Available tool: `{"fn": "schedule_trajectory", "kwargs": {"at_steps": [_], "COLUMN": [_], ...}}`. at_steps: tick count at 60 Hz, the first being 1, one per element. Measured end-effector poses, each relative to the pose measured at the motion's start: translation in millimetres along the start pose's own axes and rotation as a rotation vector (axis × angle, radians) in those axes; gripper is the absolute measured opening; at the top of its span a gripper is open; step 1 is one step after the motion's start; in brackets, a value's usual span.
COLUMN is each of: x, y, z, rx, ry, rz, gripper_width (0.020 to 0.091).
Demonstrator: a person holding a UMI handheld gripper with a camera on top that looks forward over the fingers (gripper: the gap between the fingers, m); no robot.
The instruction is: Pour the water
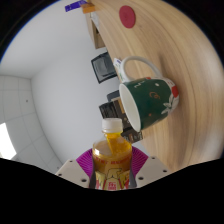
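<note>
The wooden table [165, 60] is filling the space beyond the fingers, appearing steeply tilted because the gripper itself is being held at an angle. On it, just ahead of the fingers and a little to one side, the green mug [150, 102] is standing with its white inside and handle showing; it looks like stiff ceramic, heavy enough to stay put while liquid goes in, but breakable if knocked. Between the fingers the plastic bottle [112, 157] is sitting, yellow cap still on, amber liquid inside, a label around its body. The gripper [112, 178] is closing on that body from both sides, the purple pads [84, 164] pressing against it. The bottle is probably light, thin-walled and smooth, so the labelled middle seems the safest hold. Further beyond lies a small red disc [127, 15].
</note>
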State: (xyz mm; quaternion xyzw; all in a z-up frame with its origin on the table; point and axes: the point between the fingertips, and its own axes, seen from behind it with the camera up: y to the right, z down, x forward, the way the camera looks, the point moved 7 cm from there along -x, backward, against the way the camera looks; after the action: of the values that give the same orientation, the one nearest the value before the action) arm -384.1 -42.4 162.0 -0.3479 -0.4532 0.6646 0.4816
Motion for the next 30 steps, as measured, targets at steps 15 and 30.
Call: {"fn": "schedule_trajectory", "kwargs": {"at_steps": [15, 30], "x": [-50, -95], "y": [-155, -184], "z": [-43, -200], "rx": [-0.999, -1.698], "ry": [0.239, 0.503], "rz": [-0.208, -0.097], "gripper_width": [0.0466, 0.0462]}}
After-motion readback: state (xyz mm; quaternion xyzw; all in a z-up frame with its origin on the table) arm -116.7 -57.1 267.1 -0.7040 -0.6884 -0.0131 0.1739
